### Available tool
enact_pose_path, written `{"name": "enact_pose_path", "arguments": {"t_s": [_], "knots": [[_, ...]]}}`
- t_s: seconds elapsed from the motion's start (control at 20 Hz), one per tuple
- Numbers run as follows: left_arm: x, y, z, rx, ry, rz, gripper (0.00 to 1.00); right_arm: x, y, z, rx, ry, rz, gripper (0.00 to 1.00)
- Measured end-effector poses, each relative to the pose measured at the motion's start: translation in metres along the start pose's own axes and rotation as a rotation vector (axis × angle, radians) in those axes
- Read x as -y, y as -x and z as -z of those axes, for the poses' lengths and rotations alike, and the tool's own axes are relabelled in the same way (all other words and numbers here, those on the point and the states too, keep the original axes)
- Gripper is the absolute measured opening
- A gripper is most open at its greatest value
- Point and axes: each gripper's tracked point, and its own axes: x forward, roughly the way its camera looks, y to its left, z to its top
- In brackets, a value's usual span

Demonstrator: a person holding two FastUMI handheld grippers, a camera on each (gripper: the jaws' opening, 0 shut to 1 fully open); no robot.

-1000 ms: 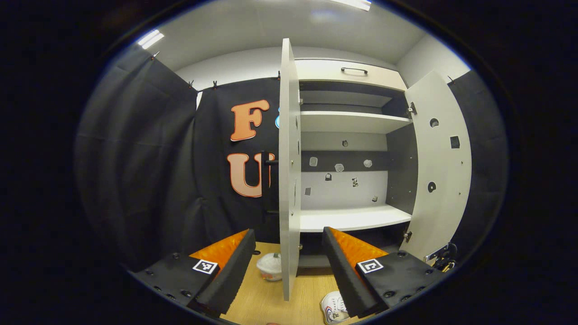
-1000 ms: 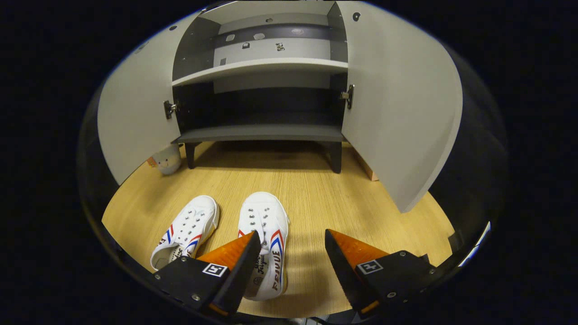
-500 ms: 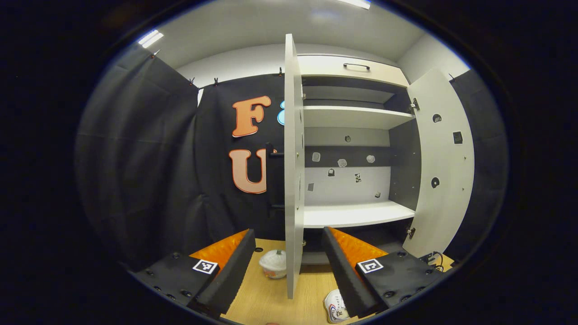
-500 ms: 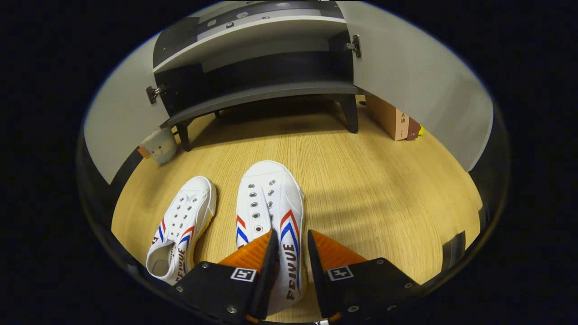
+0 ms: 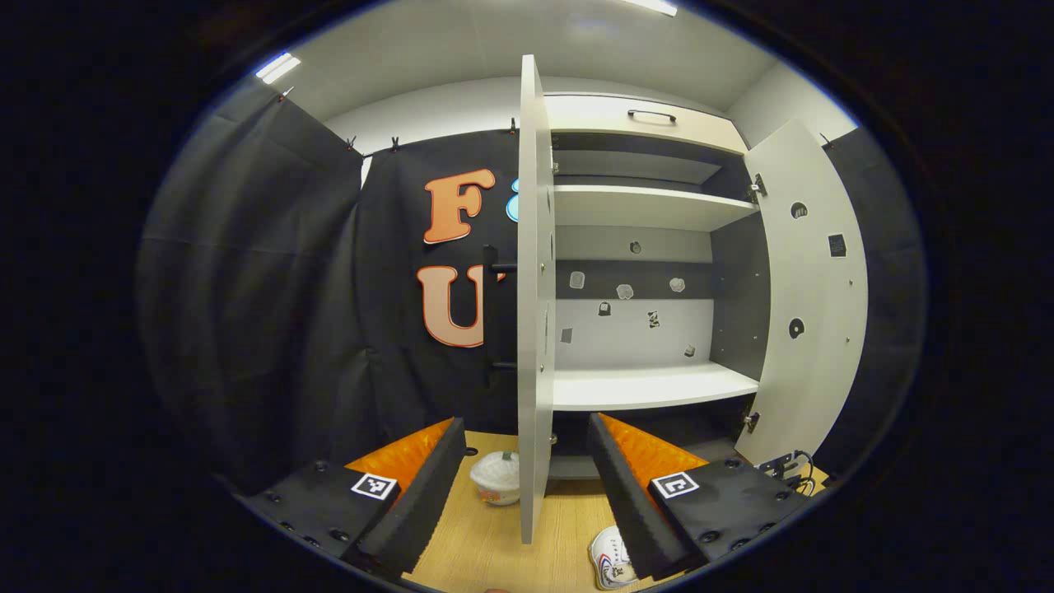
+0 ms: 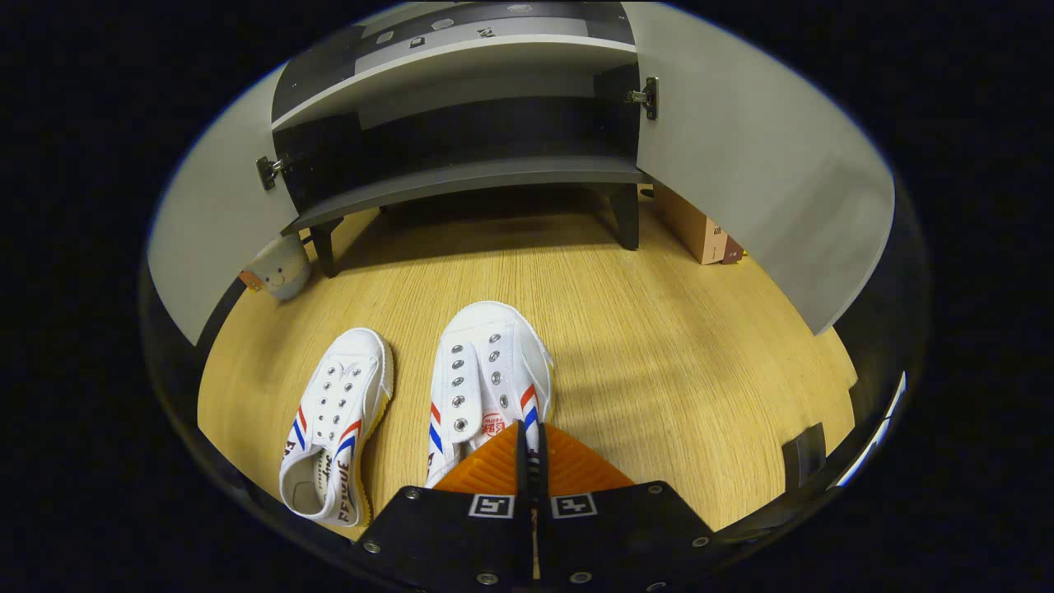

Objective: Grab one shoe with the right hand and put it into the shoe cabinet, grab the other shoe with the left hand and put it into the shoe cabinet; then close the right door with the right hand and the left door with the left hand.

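Two white shoes with red and blue stripes lie side by side on the wooden floor in the right gripper view. My right gripper (image 6: 527, 436) is shut on the right-hand shoe (image 6: 487, 362), pinching the right side of its opening near the heel. The other shoe (image 6: 338, 403) lies free to its left. Ahead stands the shoe cabinet (image 6: 461, 177) with both doors swung open. In the left gripper view my left gripper (image 5: 525, 424) is open and holds nothing, facing the edge of the cabinet's left door (image 5: 531, 288); one shoe's toe (image 5: 609, 556) shows beside its right finger.
A small white plush toy (image 6: 280, 268) sits by the cabinet's left leg, under the left door (image 6: 206, 247). A brown box (image 6: 696, 231) stands behind the right door (image 6: 741, 165). Cables (image 5: 786, 465) lie near the right door's foot. The white shelf (image 5: 650, 387) is bare.
My right gripper came down over the right-hand shoe and went from wide open to shut on its side. The left gripper drifted slightly and stayed open.
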Motion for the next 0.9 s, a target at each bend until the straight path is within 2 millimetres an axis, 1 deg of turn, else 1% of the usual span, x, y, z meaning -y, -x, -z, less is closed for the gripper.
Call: {"name": "enact_pose_path", "arguments": {"t_s": [0.1, 0.2, 0.25, 0.3, 0.35, 0.4, 0.5, 0.55, 0.65, 0.75, 0.9], "knots": [[0.001, -0.001, 0.003, 0.000, -0.002, 0.002, 0.96, -0.002, 0.019, -0.015, 0.015, -0.012, -0.008, 0.02], [0.004, -0.002, 0.003, 0.002, 0.001, 0.010, 0.96, 0.000, 0.040, -0.036, 0.043, -0.007, 0.003, 0.02], [0.007, -0.003, 0.003, 0.005, 0.003, 0.014, 0.99, 0.000, 0.051, -0.047, 0.068, 0.009, 0.011, 0.02], [0.008, -0.003, 0.003, 0.008, 0.003, 0.017, 0.99, -0.001, 0.062, -0.061, 0.094, 0.018, 0.015, 0.02], [0.009, -0.004, 0.003, 0.011, 0.001, 0.019, 0.94, -0.003, 0.075, -0.077, 0.114, 0.020, 0.012, 0.02], [0.011, -0.004, 0.003, 0.013, -0.004, 0.022, 0.97, -0.006, 0.087, -0.092, 0.131, 0.011, 0.003, 0.02], [0.017, -0.007, 0.002, 0.022, -0.014, 0.035, 0.96, -0.013, 0.109, -0.124, 0.172, 0.000, -0.023, 0.02], [0.022, -0.007, 0.004, 0.022, -0.018, 0.044, 0.99, -0.016, 0.118, -0.140, 0.190, 0.004, -0.033, 0.02], [0.028, -0.010, 0.007, 0.019, -0.016, 0.058, 0.94, -0.023, 0.138, -0.168, 0.227, 0.002, -0.054, 0.01], [0.033, -0.012, 0.009, 0.015, -0.002, 0.069, 0.94, -0.031, 0.155, -0.199, 0.270, -0.007, -0.066, 0.02], [0.044, -0.014, 0.016, 0.000, 0.003, 0.097, 0.94, -0.035, 0.163, -0.246, 0.327, 0.012, -0.056, 0.02]]}}
